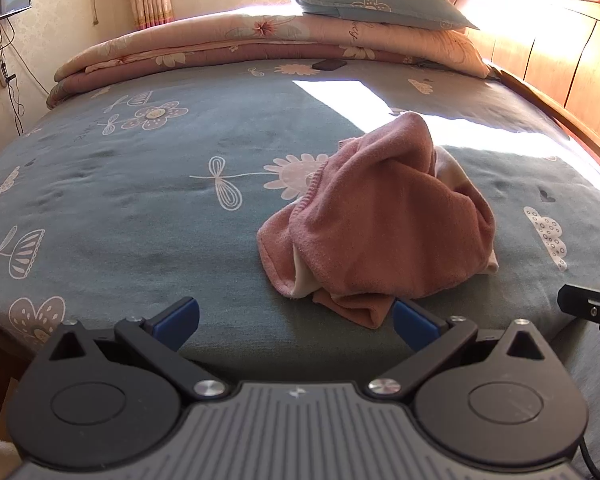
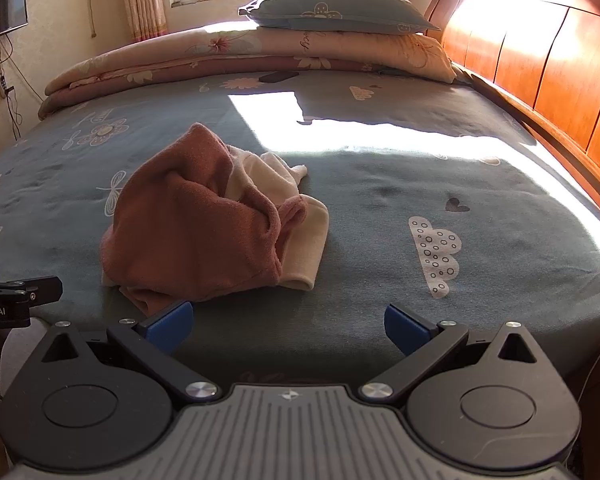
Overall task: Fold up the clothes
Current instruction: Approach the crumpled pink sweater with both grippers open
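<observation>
Left gripper (image 1: 295, 322) being held with fingers spread, nothing grasped, right gripper (image 2: 288, 326) likewise released, crumpled pink garment (image 1: 380, 224) lying just ahead (nearest the left gripper's right fingertip), bedsheet (image 1: 140, 208) spreading beyond.

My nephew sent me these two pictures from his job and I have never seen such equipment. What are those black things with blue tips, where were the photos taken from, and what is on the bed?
Each picture comes from a camera mounted on a handheld two-finger tool; a person holds one in each hand. The left tool and right tool both stand open, holding nothing. The blue tips are their fingers. Ahead, on the blue-grey flowered bedsheet, lies a crumpled pink and cream garment, not yet folded. Behind it lie a folded floral quilt and a blue-grey pillow.
</observation>
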Motion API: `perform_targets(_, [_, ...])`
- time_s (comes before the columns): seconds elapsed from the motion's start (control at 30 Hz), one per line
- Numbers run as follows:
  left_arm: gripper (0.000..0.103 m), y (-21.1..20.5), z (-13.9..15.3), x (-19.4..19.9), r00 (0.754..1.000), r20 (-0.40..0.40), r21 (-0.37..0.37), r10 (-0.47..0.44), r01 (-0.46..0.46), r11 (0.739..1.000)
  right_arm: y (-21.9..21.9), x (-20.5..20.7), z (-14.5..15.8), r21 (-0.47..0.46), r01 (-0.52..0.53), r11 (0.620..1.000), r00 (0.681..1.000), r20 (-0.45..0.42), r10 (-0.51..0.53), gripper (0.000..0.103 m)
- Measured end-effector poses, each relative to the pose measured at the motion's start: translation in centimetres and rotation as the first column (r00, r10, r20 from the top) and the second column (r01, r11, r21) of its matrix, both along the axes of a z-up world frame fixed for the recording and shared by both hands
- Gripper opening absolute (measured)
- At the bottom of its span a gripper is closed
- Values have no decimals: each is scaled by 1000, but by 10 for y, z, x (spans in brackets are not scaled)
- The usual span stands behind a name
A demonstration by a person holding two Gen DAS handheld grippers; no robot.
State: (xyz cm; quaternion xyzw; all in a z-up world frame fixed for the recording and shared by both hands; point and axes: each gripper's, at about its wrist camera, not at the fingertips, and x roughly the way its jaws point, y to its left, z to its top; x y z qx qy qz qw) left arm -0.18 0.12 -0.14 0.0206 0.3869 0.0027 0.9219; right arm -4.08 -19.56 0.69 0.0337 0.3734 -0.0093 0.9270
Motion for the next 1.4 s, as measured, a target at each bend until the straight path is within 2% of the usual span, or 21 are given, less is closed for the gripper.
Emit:
perform_targets(0.37, [103, 6, -1, 0, 1000, 3, -22, 30, -30, 999, 1, 1, 2, -3, 13, 1000, 1000, 0, -13, 103])
perform_targets(0.57, [103, 28, -4, 1, 996, -7, -102, 87, -87, 991, 2, -2, -1, -24, 1, 1000, 1000, 5, -1, 103])
perform_targets(0.63, [103, 32, -5, 0, 995, -9, -106, 96, -96, 990, 2, -1, -1, -24, 2, 1000, 1000, 7, -1, 103])
perform_targets(1.1, [103, 23, -6, 5, 997, 6, -115, 81, -80, 990, -2, 5, -7, -16, 12, 1000, 1000, -10, -12, 103])
perform_targets(1.4, [103, 33, -12, 13, 998, -31, -187, 62, -66, 980, -1, 7, -7, -12, -2, 1000, 1000, 4, 2, 103])
